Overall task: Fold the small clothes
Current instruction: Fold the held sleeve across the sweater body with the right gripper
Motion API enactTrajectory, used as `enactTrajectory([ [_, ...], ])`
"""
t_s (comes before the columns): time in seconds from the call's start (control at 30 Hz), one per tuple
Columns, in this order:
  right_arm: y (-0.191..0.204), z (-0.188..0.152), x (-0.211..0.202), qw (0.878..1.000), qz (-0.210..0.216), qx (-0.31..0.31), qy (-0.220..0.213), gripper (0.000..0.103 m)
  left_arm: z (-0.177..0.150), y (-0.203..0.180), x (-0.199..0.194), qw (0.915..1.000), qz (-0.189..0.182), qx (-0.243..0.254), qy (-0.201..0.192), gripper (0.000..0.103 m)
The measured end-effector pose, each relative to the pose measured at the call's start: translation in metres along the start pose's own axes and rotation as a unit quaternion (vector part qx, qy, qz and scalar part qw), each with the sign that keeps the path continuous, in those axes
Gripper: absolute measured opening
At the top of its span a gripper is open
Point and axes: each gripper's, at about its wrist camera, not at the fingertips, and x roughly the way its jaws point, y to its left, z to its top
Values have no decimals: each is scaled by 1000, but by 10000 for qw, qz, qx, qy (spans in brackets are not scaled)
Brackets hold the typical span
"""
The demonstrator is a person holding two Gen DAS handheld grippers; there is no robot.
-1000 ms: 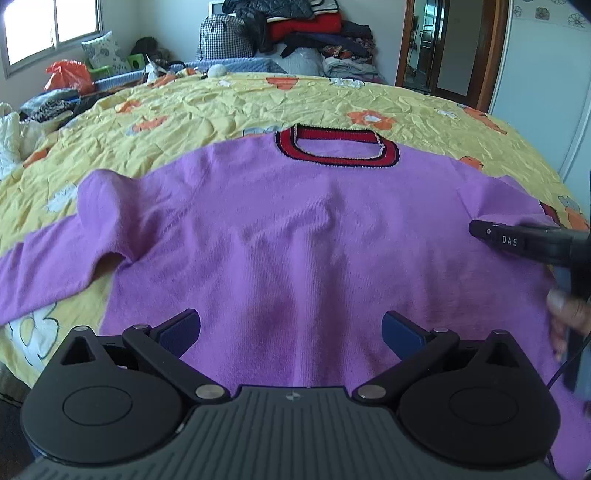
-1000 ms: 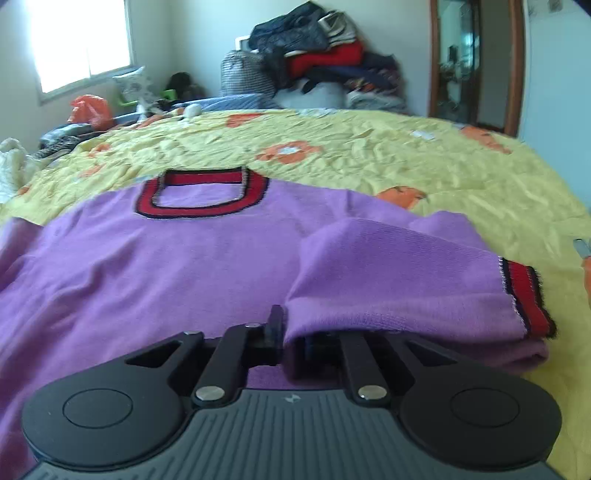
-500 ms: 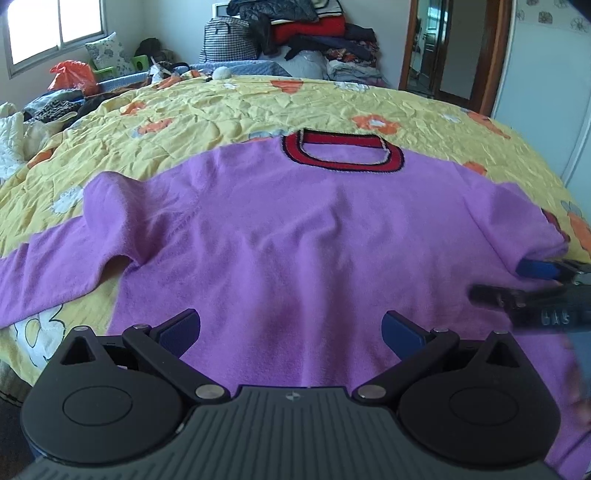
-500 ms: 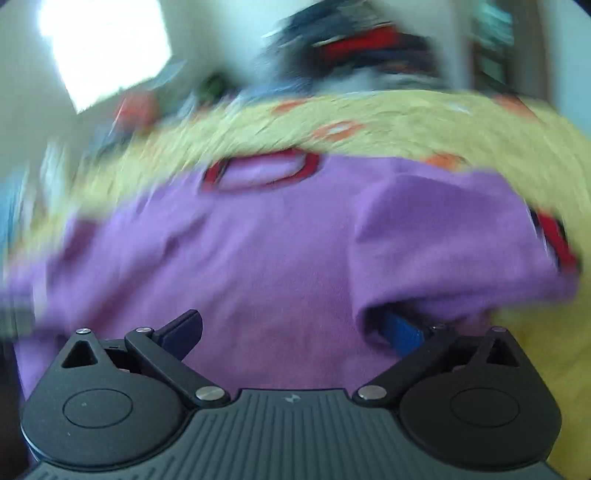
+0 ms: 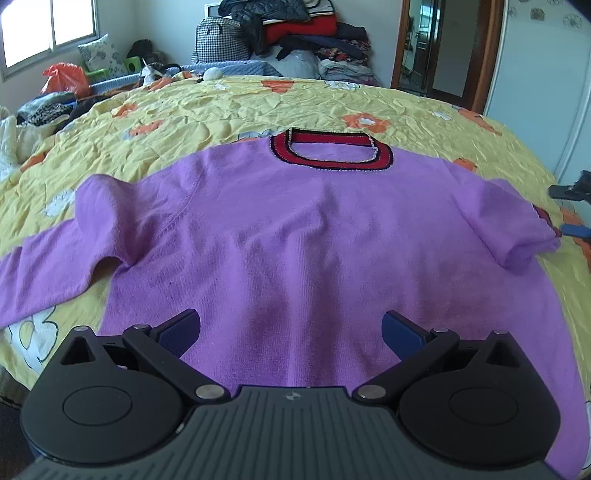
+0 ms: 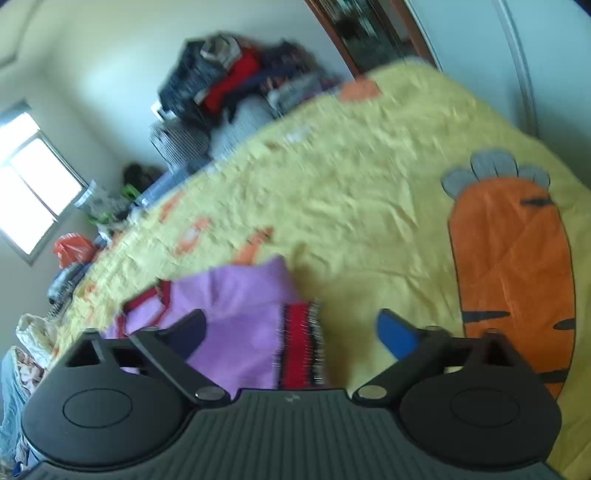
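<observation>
A purple sweater with a red and black collar lies flat on the yellow bedspread. Its left sleeve stretches out to the left. Its right sleeve is folded in over the body. My left gripper is open and empty above the hem. My right gripper is open and empty, tilted, over the folded sleeve's red cuff. The right gripper also shows at the right edge of the left wrist view.
The yellow bedspread has orange carrot prints. A pile of clothes and bags stands at the back wall. More clutter and an orange bag lie at the far left. A doorway is at the back right.
My right gripper has opened, let go of the right sleeve and swung away to the right, tilting. The sleeve now rests folded on the sweater. The left gripper has drawn back slightly.
</observation>
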Motion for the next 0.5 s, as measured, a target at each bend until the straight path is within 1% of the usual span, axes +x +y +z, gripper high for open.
enactTrajectory([
  [0.03, 0, -1, 3, 9999, 112, 37, 85, 59, 0, 0, 0, 10000, -5, 4, -6, 103],
  [0.1, 6, -5, 8, 9997, 53, -107, 196, 58, 0, 2, 1, 10000, -11, -59, 8, 103],
  [0.13, 10, -7, 10, 9995, -58, -213, 231, 51, 0, 4, 2, 9999, -26, -103, 46, 103],
  [0.17, 12, -9, 11, 9993, -98, -259, 263, 21, 0, 5, 4, 9999, -50, -137, 87, 103],
  [0.2, 13, -9, 10, 9993, -91, -259, 250, 9, 0, 7, 4, 9998, -68, -156, 106, 103],
  [0.33, 35, -10, -5, 9987, 17, -499, -31, 8, 1, 8, 2, 9999, 22, -120, 36, 103],
  [0.43, 64, -6, -15, 9972, 318, -669, -121, 8, 5, 13, -1, 9999, 23, -145, -16, 103],
  [0.5, 89, -3, -21, 9953, 448, -828, -225, 8, 8, 20, -4, 9998, 126, -169, -71, 103],
])
